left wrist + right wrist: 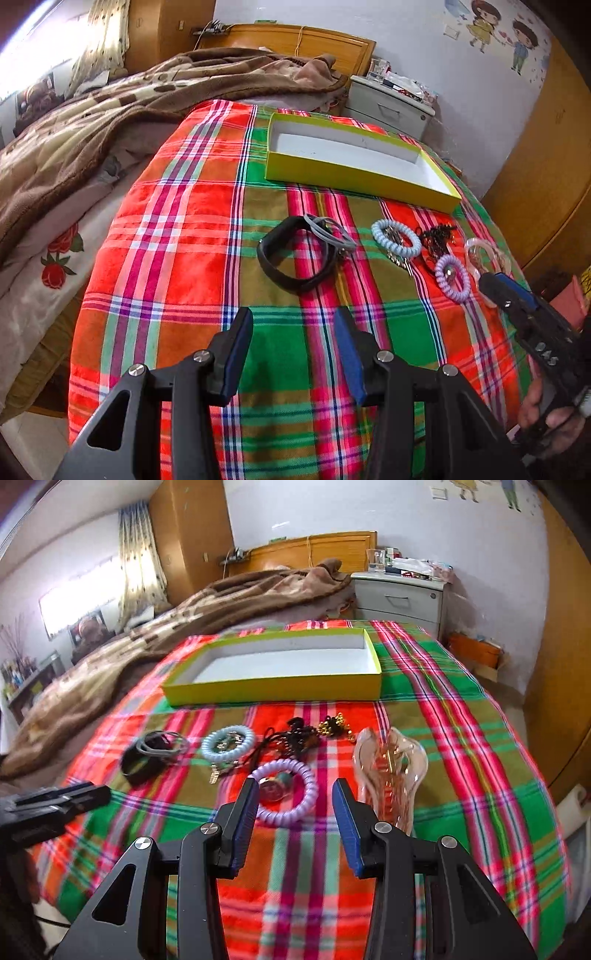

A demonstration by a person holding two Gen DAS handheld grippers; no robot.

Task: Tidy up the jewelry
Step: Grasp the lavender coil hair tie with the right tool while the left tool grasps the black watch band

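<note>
An empty yellow-green box (354, 177) (273, 690) lies on the plaid cloth. In front of it lie a black band (295, 254) (142, 766) with grey hair ties (328, 230), a light-blue coil tie (395, 238) (228, 744), a black trinket tangle (436, 240) (295, 734), a lilac coil tie (452, 277) (286, 794) and a clear pink hair claw (487, 258) (388, 768). My left gripper (293, 321) is open, empty, short of the black band. My right gripper (293, 794) is open, just short of the lilac tie; the left wrist view shows it (495, 282) over the claw.
The plaid cloth (184, 258) covers the foot of a bed. A brown blanket (92, 122) lies bunched to the left and behind. A grey nightstand (399, 598) with clutter stands behind the box. Wooden wardrobe doors (565, 664) stand to the right.
</note>
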